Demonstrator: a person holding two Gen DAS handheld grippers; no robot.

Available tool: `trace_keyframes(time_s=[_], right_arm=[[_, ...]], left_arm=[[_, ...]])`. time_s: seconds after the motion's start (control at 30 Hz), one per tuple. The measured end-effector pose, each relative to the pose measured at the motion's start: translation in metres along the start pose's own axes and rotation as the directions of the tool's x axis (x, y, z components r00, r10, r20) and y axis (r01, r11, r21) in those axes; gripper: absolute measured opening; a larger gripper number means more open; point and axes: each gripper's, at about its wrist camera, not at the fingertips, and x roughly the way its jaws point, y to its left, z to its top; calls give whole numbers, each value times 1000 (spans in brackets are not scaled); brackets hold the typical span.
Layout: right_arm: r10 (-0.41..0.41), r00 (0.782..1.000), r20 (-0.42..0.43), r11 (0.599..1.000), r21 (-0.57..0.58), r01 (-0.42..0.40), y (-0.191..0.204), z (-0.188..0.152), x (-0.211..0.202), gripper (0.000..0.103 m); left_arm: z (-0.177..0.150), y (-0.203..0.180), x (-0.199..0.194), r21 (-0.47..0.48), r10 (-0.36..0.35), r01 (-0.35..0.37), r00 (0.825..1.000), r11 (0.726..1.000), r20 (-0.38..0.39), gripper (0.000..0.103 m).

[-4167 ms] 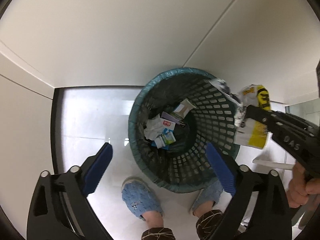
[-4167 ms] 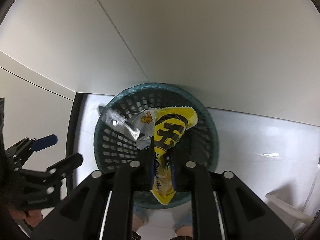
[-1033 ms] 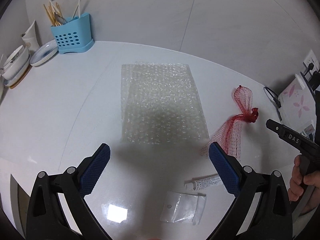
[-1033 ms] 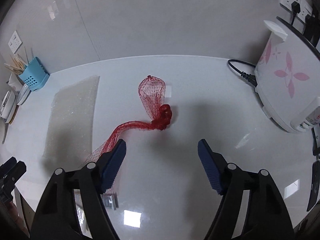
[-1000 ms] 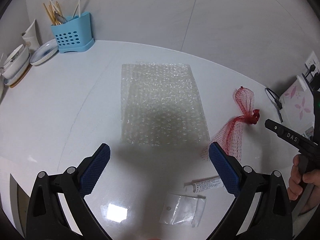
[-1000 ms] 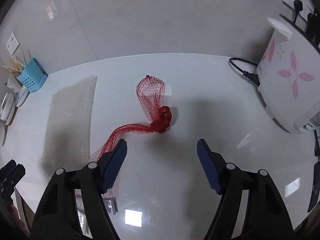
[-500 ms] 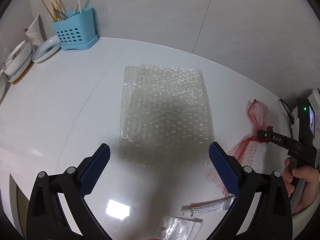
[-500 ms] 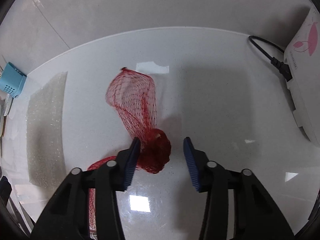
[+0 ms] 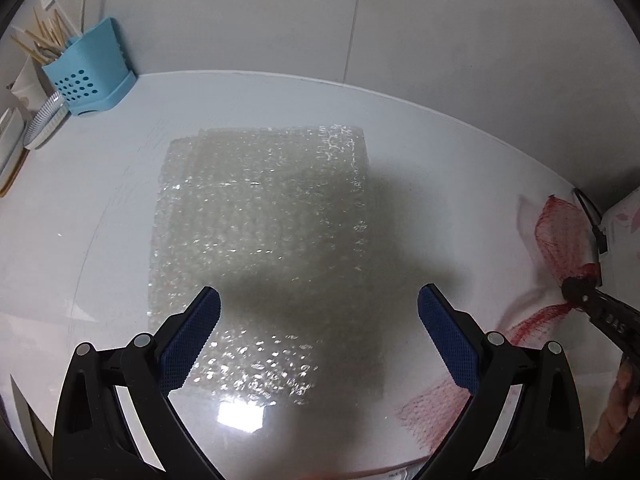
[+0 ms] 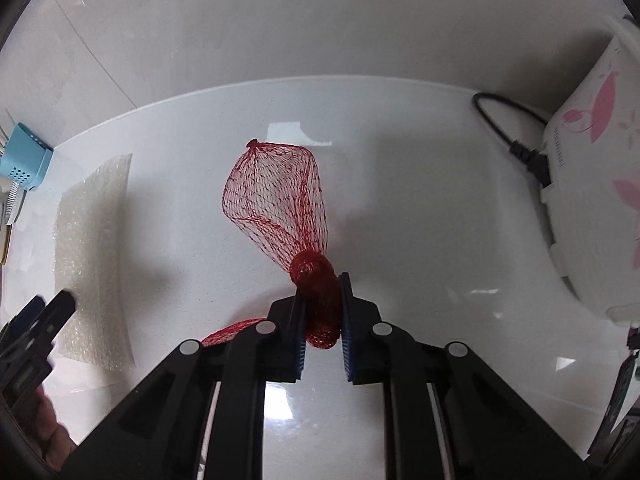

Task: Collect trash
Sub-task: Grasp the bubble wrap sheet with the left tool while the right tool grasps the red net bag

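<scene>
Now gripping the red mesh bag's knot

Right gripper (image 10: 322, 312) pinches the red mesh bag (image 10: 280, 200) beside the bubble wrap (image 9: 264, 240); lift straight, letting its tail trail free. Left gripper (image 9: 319, 336) hangs wide open above the wrap.

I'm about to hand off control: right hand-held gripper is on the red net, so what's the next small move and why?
Probably lift straight up. The right hand-held gripper has its pads shut on the bunched knot of the red mesh net, whose loose ends lie on the countertop. The left hand-held gripper hangs open over the bubble wrap, out of the way.
</scene>
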Motion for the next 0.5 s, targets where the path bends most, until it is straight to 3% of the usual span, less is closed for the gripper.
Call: trace_keyframes(time_s=[0.3, 0.5], right_arm=[[17, 999, 41, 1000, -6, -17, -17, 12, -20, 13], [41, 998, 41, 999, -9, -41, -36, 15, -26, 13]], left_arm=[[6, -14, 48, -13, 89, -90, 992, 996, -92, 97], [10, -15, 54, -39, 131, -135, 987, 990, -96, 94]])
